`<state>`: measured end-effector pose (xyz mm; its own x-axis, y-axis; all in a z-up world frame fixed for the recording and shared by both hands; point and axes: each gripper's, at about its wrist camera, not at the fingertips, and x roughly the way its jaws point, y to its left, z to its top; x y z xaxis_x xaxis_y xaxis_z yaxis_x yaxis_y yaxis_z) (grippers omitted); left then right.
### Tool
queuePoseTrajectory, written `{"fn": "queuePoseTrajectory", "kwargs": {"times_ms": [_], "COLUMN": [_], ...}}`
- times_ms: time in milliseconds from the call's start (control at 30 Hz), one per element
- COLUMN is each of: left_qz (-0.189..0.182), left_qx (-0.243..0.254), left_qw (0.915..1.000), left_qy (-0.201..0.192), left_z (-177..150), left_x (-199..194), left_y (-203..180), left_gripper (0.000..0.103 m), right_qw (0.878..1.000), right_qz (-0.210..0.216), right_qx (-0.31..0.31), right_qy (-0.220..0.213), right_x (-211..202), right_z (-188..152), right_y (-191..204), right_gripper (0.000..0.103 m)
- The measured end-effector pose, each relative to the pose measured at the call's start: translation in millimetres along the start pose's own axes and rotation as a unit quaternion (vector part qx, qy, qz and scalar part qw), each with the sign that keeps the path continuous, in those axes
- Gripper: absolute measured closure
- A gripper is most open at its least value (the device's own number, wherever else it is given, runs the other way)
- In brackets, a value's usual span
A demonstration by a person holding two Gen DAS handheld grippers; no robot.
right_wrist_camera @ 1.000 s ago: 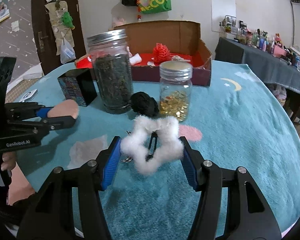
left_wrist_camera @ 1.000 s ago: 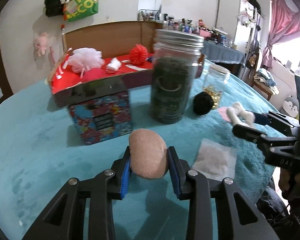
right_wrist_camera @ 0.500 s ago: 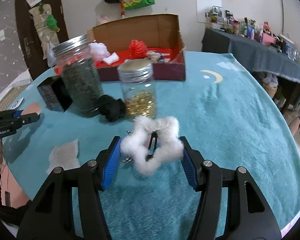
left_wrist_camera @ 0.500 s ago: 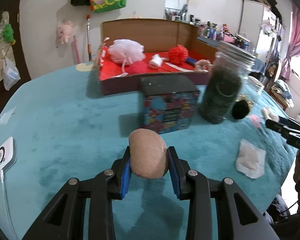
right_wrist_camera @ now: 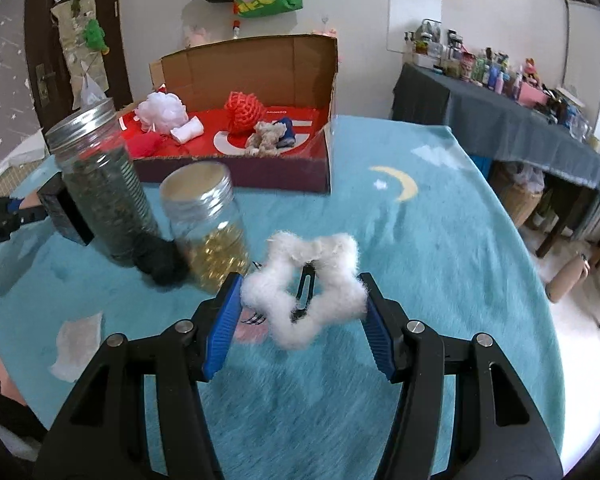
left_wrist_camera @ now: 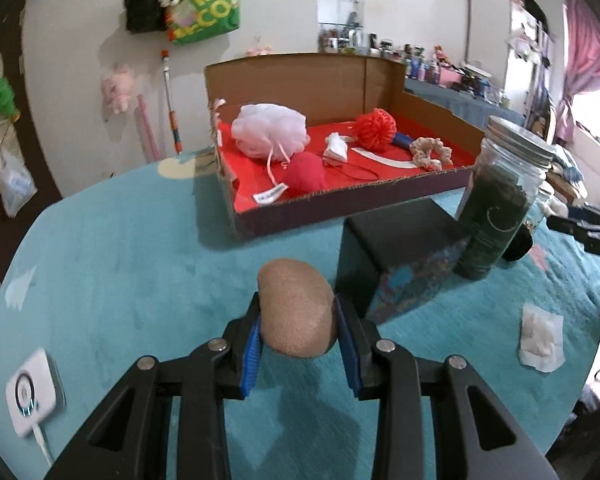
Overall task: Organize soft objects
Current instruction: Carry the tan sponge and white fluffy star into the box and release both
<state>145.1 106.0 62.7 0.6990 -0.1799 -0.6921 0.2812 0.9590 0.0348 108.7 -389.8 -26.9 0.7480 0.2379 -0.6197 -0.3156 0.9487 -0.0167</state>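
Sponge [left_wrist_camera: 296, 312], clamped in the left gripper [left_wrist_camera: 298, 344], and fluffy star [right_wrist_camera: 304, 284], clamped in the right gripper [right_wrist_camera: 298, 320], have been carried above the table toward the box [left_wrist_camera: 340, 200], now nearer; both deposits are judged imminent.

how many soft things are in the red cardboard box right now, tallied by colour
red: 2
white: 2
beige: 1
total in the cardboard box: 5
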Motion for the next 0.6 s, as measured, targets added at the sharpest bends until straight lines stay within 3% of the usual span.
{"fn": "queuePoseTrajectory", "kwargs": {"times_ms": [600], "left_qz": [-0.048], "left_qx": [0.073], "left_qw": [0.9962], "left_qy": [0.0], "left_z": [29], "left_x": [23], "left_y": [6], "left_gripper": [0.067], "right_qw": [0.995], "right_qz": [0.004], "right_qx": [-0.097], "right_qy": [-0.007], "right_x": [27], "right_z": [39], "right_y": [-11], "right_gripper": [0.048]}}
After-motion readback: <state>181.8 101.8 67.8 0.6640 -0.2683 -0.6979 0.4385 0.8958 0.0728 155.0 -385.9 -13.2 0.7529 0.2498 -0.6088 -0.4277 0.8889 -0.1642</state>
